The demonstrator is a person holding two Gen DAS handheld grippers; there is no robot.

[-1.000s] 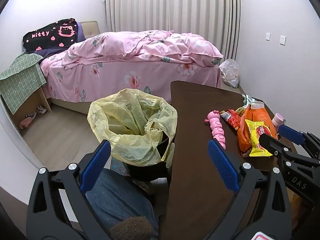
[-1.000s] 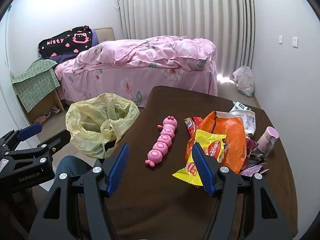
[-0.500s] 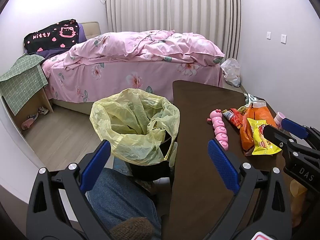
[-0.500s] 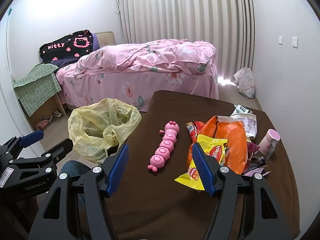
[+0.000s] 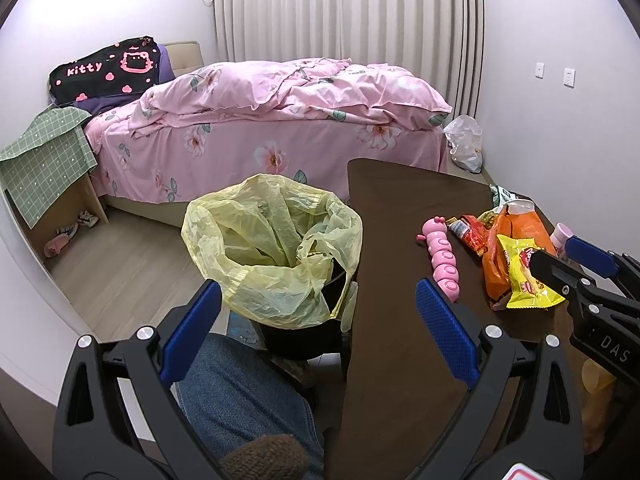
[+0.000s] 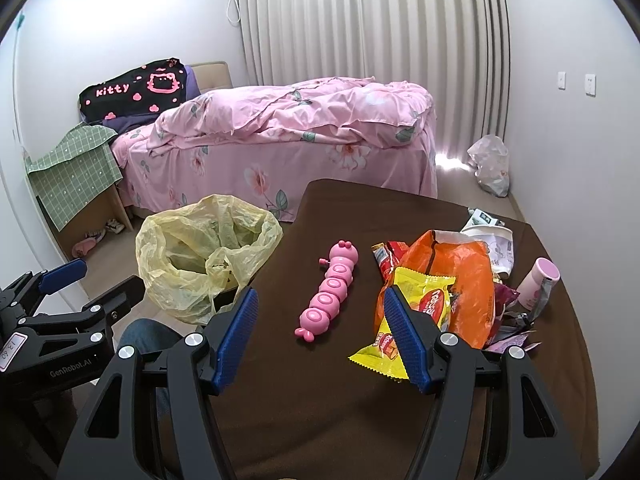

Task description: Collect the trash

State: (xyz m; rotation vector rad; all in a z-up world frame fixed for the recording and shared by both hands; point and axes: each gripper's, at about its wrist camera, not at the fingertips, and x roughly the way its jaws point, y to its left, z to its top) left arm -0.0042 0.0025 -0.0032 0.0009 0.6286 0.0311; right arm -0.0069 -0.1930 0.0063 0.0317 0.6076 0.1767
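A bedroom: a bed (image 5: 280, 120) with a pink floral duvet fills the upper middle of the left wrist view, pleated curtains behind it. At lower right lies a dark brown table (image 5: 400, 208), and at centre, just beside its edge, stands a bin lined with a yellow bag (image 5: 272, 248), mouth open. The left gripper (image 5: 318, 320) spreads its blue pads wide at the bottom of the frame, holding nothing; a denim-clad knee shows beneath it. On the table at right are a pink caterpillar toy (image 5: 442, 258), an orange snack bag (image 5: 516, 248) and a yellow snack packet (image 5: 524, 280). Compared with a second ago the bin and table sit slightly higher and further off in this view, so the gripper has drawn back a little and risen.

In the right wrist view the same table (image 6: 360, 400) fills the lower half, bed (image 6: 288, 136) above. The right gripper (image 6: 320, 336) is equally wide open and empty, hanging above the table edge. The wrappers are heaped at right: yellow snack packet (image 6: 420, 304) partly behind the right-hand pad, orange snack bag (image 6: 460, 276), a red wrapper (image 6: 386, 258), a white crumpled packet (image 6: 490, 240), a pink bottle (image 6: 538, 284). The lined bin (image 6: 204, 256) is at left centre. This view too has pulled back slightly. Nothing is grasped yet; collecting appears not to have begun, and the yellow packet looks the nearest candidate.
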